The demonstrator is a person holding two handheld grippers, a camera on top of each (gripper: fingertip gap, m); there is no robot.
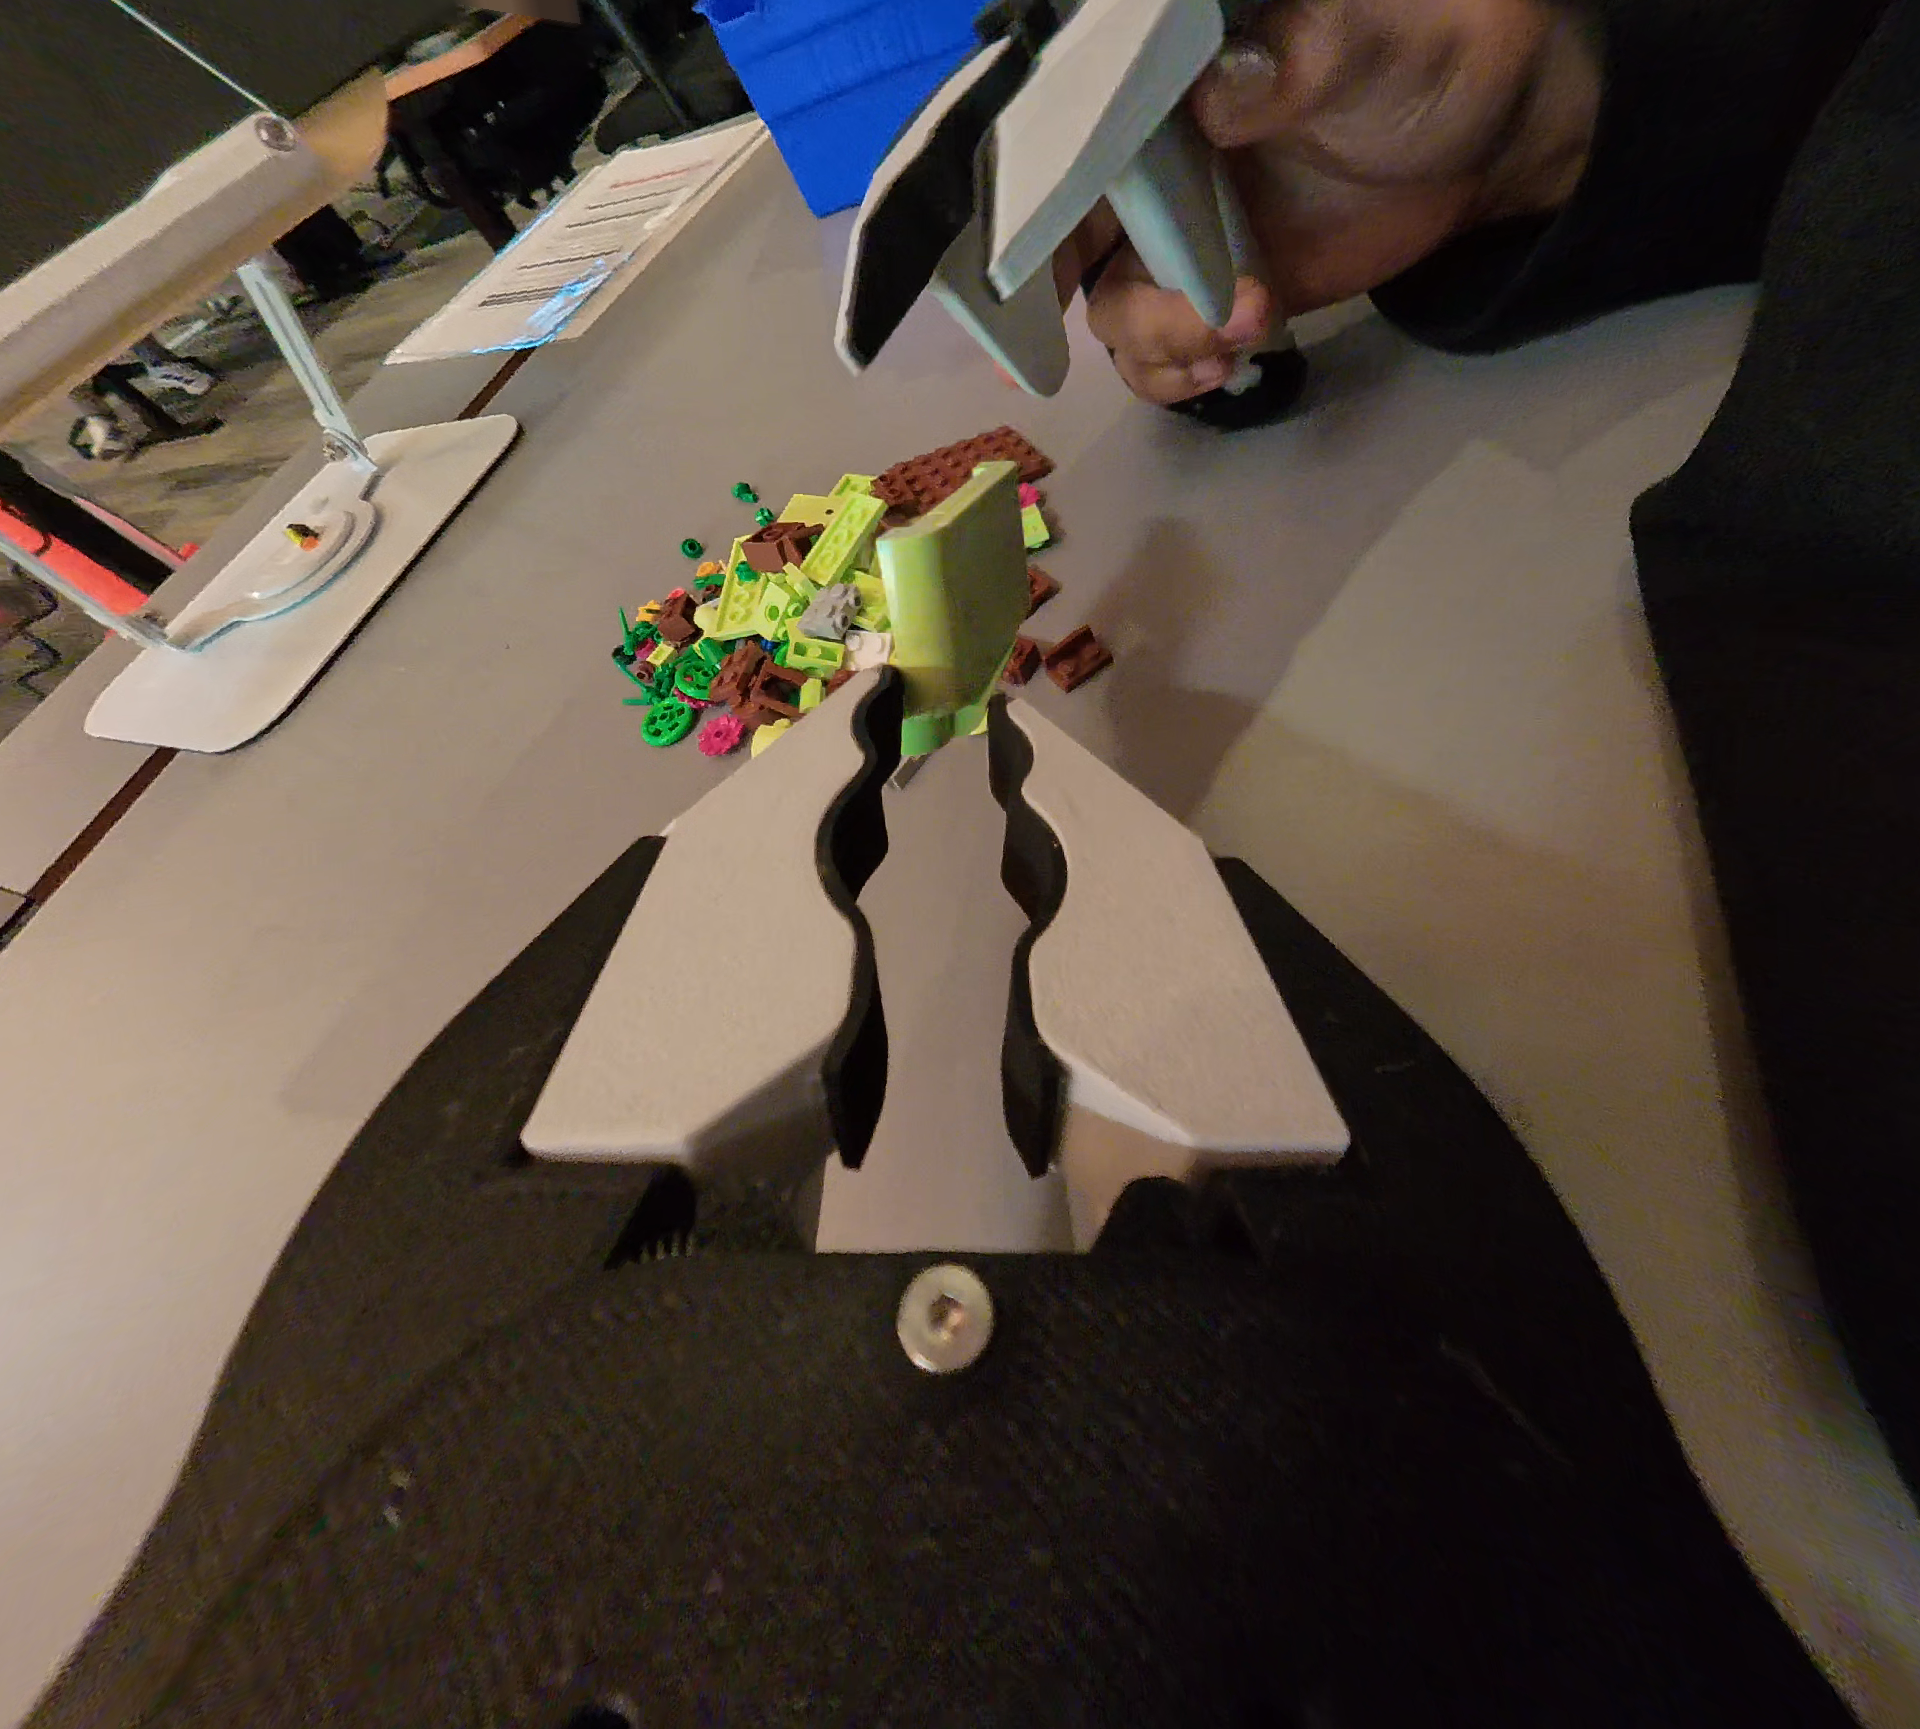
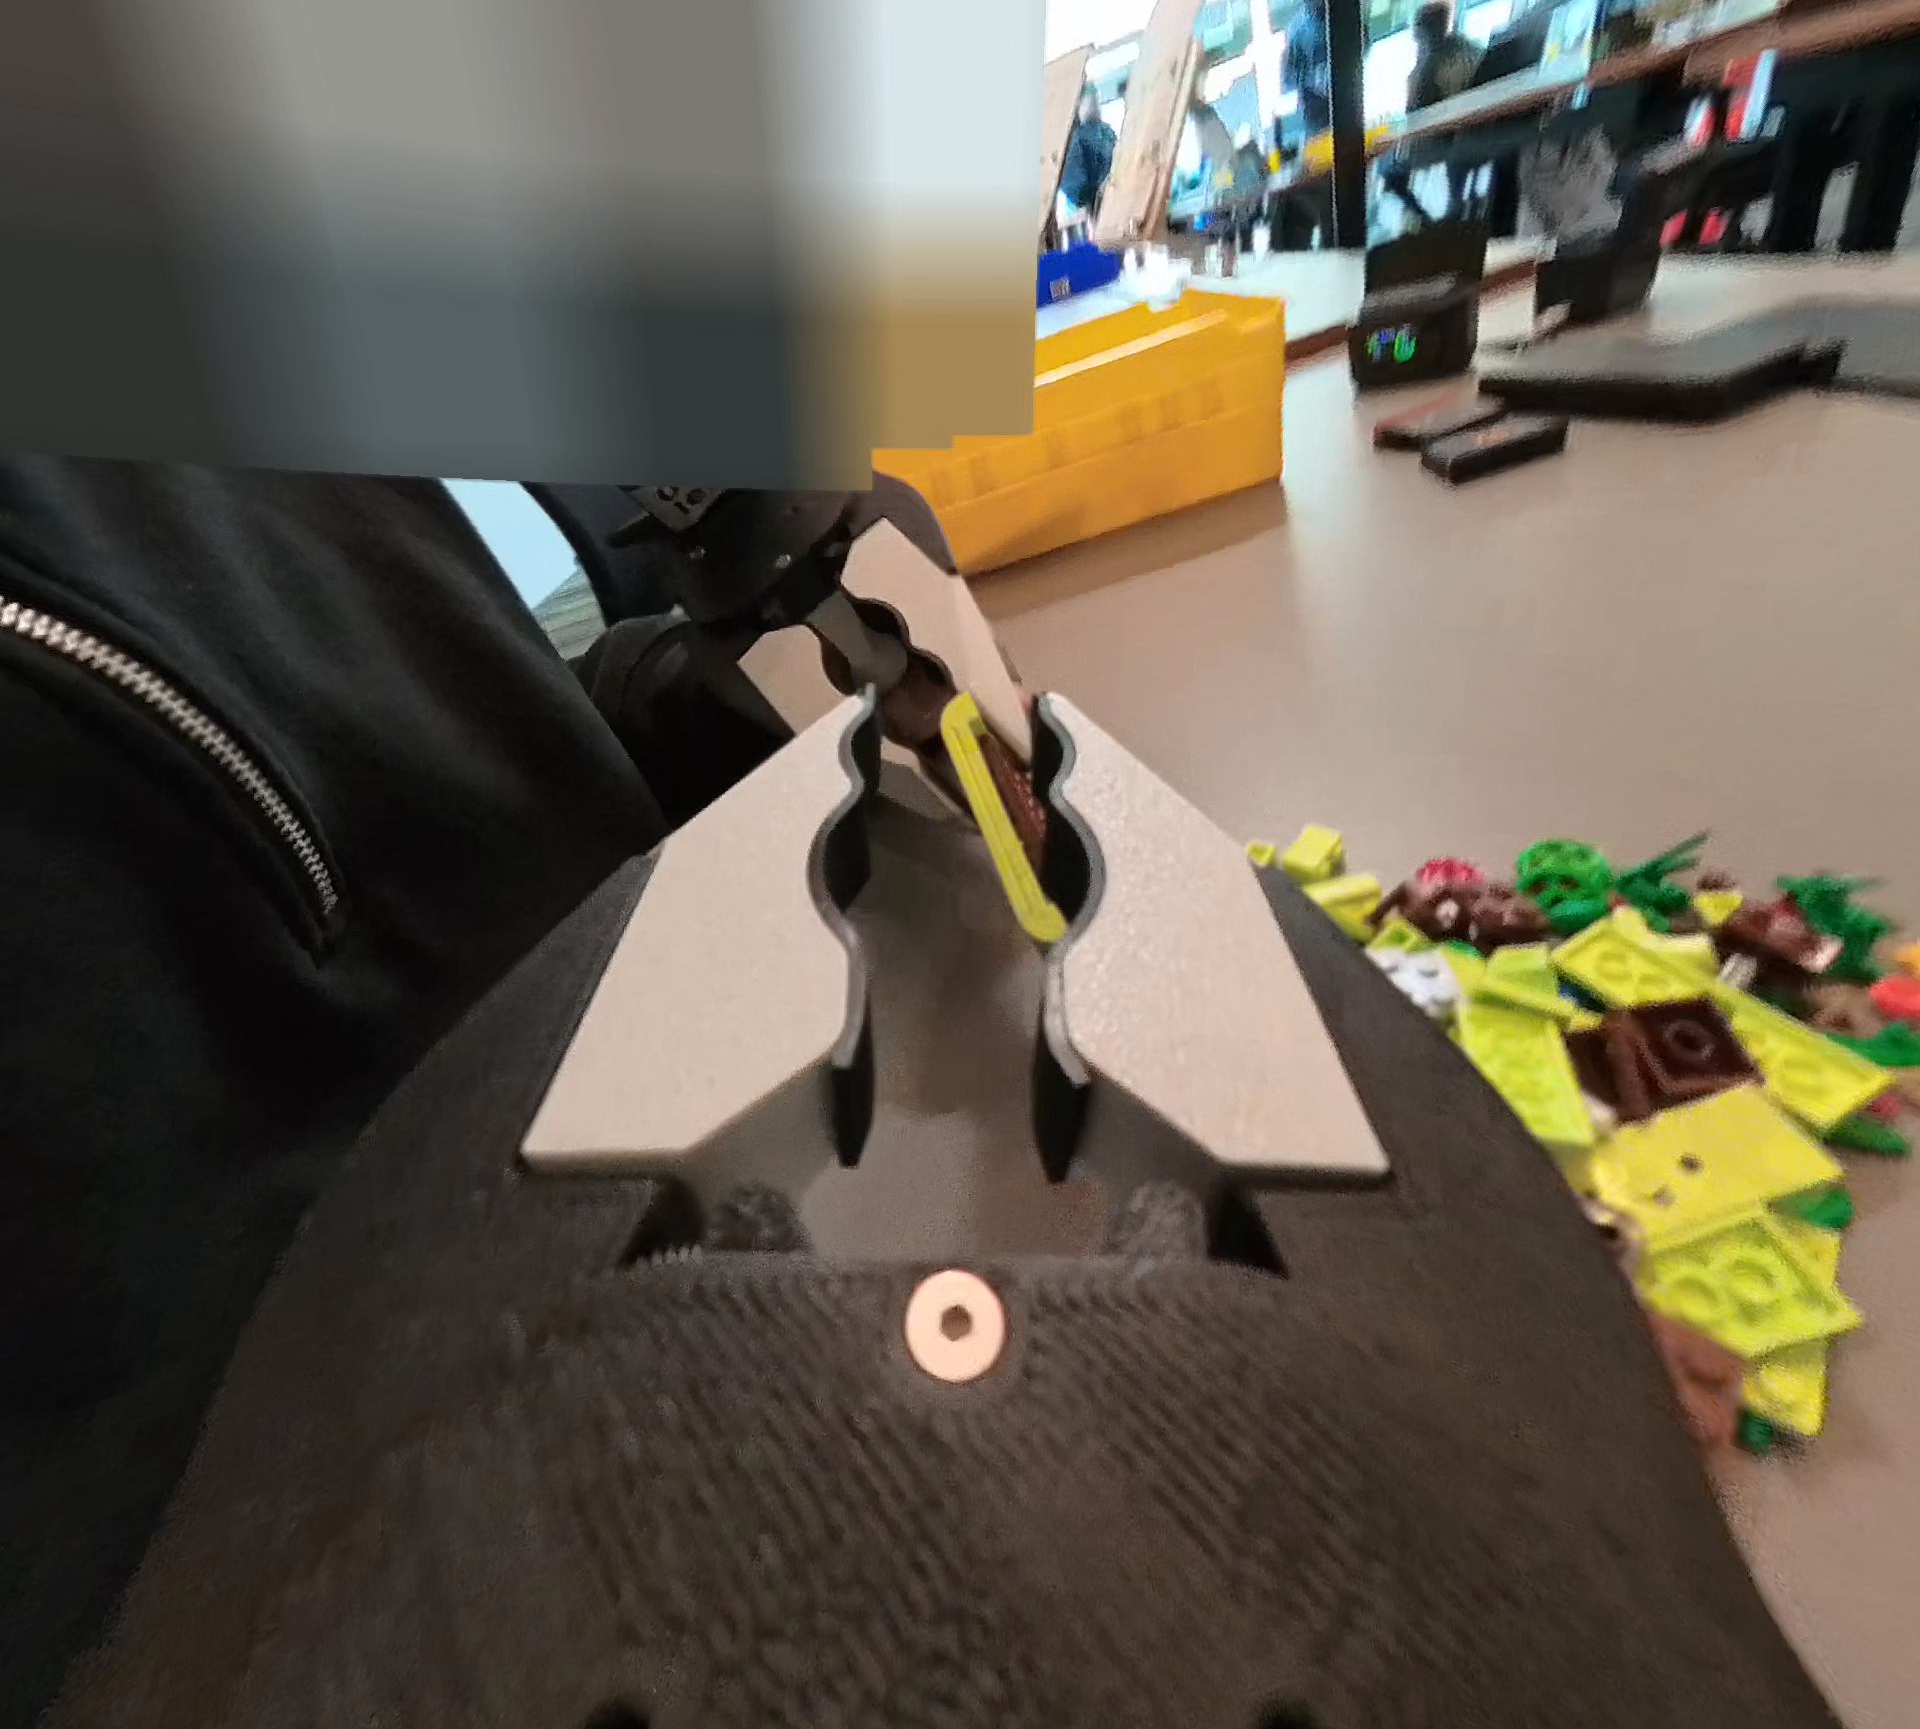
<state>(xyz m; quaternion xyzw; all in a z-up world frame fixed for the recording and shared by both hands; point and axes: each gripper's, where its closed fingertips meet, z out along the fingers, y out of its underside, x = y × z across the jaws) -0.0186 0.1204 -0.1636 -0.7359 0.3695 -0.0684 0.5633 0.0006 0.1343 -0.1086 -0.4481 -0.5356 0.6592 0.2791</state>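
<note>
Lime-green curved brick piece is gripped by left gripper; brick pile at 11 o'clock; right gripper held narrowly apart, nothing clamped.

Dim indoor light, soft shadows, fisheye edge warping, blurred right view

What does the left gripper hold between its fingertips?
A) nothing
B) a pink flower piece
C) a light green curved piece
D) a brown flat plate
C: in the left wrist view the left gripper is closed on the base of a light green curved piece, upright in front of the brick pile.
</note>
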